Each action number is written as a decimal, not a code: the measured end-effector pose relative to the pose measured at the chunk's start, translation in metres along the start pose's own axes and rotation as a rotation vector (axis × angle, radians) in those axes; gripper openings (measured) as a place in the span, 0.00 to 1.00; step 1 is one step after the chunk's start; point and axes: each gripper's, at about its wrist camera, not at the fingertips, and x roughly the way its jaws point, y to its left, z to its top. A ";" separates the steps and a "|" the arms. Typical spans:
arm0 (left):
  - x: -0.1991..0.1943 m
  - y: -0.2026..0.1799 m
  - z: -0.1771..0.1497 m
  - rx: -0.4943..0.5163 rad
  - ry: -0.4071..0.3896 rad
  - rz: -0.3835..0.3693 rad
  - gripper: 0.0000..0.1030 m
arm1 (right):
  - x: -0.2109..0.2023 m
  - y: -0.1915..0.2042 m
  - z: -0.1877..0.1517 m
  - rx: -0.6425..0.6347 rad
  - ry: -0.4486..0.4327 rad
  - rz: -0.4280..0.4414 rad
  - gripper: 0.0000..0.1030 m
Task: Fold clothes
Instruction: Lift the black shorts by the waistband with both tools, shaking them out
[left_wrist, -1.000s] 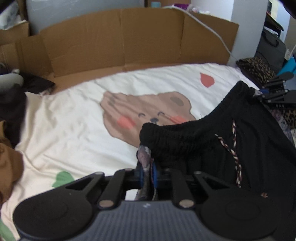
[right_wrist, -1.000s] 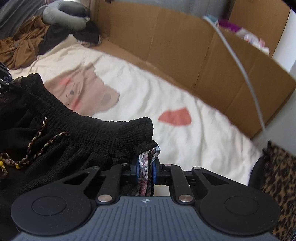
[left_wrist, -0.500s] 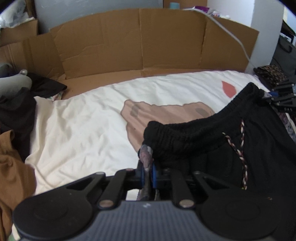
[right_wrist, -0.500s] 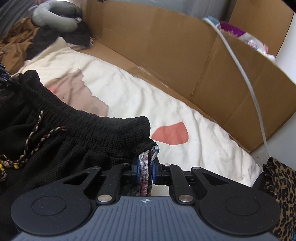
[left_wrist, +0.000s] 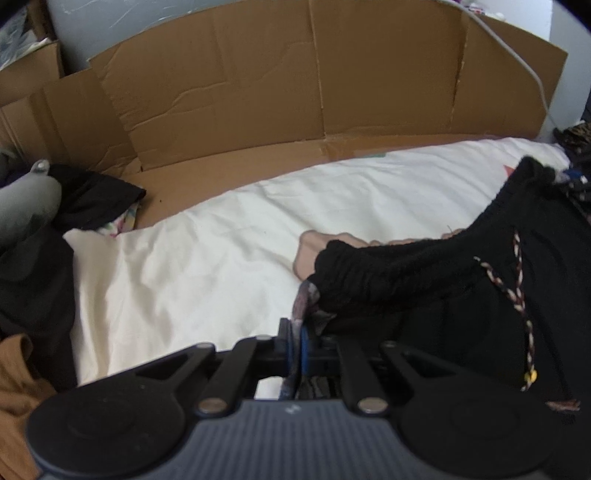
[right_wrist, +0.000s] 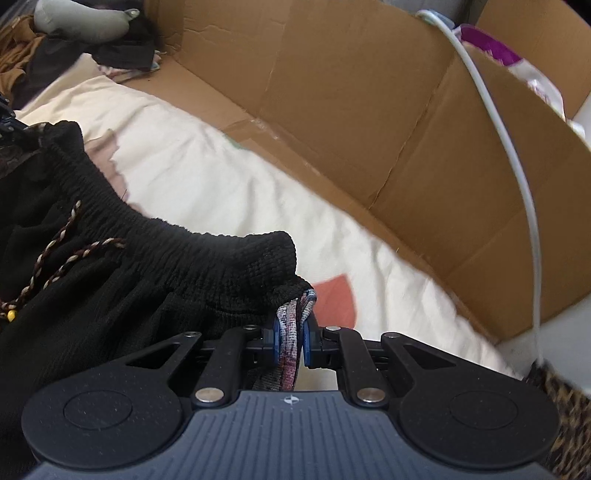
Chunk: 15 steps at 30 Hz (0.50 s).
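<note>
Black shorts (left_wrist: 461, 295) with a stretchy waistband (right_wrist: 207, 254) are held up above a white bed sheet (left_wrist: 207, 258). One end of the waistband is pinched by the left gripper (left_wrist: 297, 345) and the other end by the right gripper (right_wrist: 291, 341). Both sets of blue pads (right_wrist: 275, 338) are pressed tight together on a thin bit of striped cloth (right_wrist: 291, 328) that peeks out from under the black fabric. So both tools are clamped on the garment, one at each end.

The waistband is stretched between the two grippers, and the rest of the shorts hangs down out of view. A braided drawstring (left_wrist: 521, 306) with a small yellow bead (left_wrist: 531, 376) dangles at the front. A wall of brown cardboard (left_wrist: 295, 92) is stood up behind the bed, and a white cable (right_wrist: 513, 147) is draped over it. A pile of dark and brown clothes (left_wrist: 22, 277) is heaped at the left side of the bed.

It looks as if the shorts are about to be laid flat on the sheet so a fold can be made.

A few things could go wrong. Only a small edge of cloth is gripped at each end, so a hard tug could pull it out and the shorts could be dropped in a heap. If one side is lowered before the other, the fabric could be laid crooked or bunched. The drawstring could be trapped under the fold and a lump left there. If the shorts are swung too far, the cable or the cardboard could be snagged.
</note>
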 end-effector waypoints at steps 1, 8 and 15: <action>0.001 0.002 0.002 -0.007 -0.002 0.000 0.05 | 0.001 0.000 0.004 -0.012 -0.001 -0.009 0.09; -0.008 0.017 0.014 -0.038 -0.046 0.030 0.04 | -0.002 -0.004 0.035 -0.062 -0.047 -0.040 0.09; -0.007 0.030 0.028 -0.044 -0.064 0.062 0.04 | 0.009 -0.001 0.059 -0.108 -0.051 -0.061 0.10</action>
